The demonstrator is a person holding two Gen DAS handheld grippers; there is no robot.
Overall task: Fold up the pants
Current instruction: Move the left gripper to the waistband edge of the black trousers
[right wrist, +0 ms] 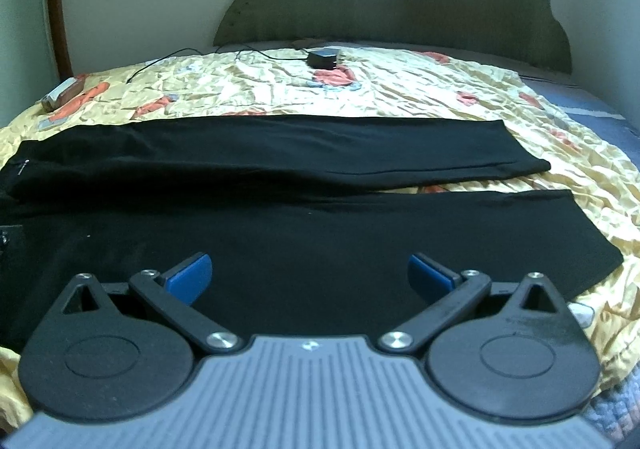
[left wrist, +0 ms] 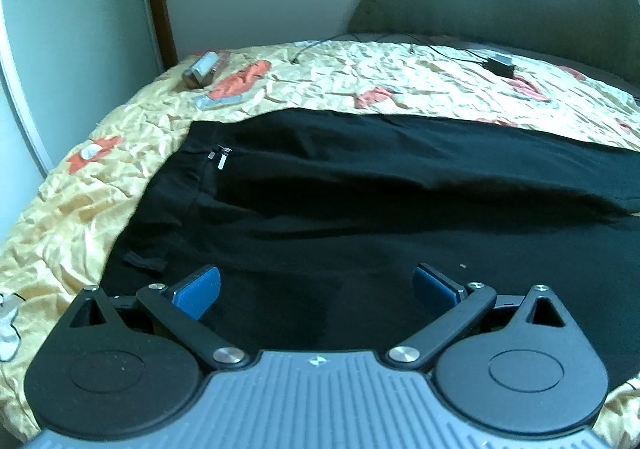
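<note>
Black pants (left wrist: 360,177) lie flat across a yellow bedspread (left wrist: 80,185), waist at the left, both legs running right. In the right wrist view the pants (right wrist: 280,161) show two legs side by side with the cuffs at the right. My left gripper (left wrist: 316,287) is open and empty, just above the near waist part. My right gripper (right wrist: 310,275) is open and empty, just above the near leg. Both have blue pads.
A small brown box (left wrist: 204,69) lies at the bed's far left. A black charger (right wrist: 322,58) with its cable lies near the dark headboard (right wrist: 392,1). A white door (left wrist: 60,49) stands left of the bed.
</note>
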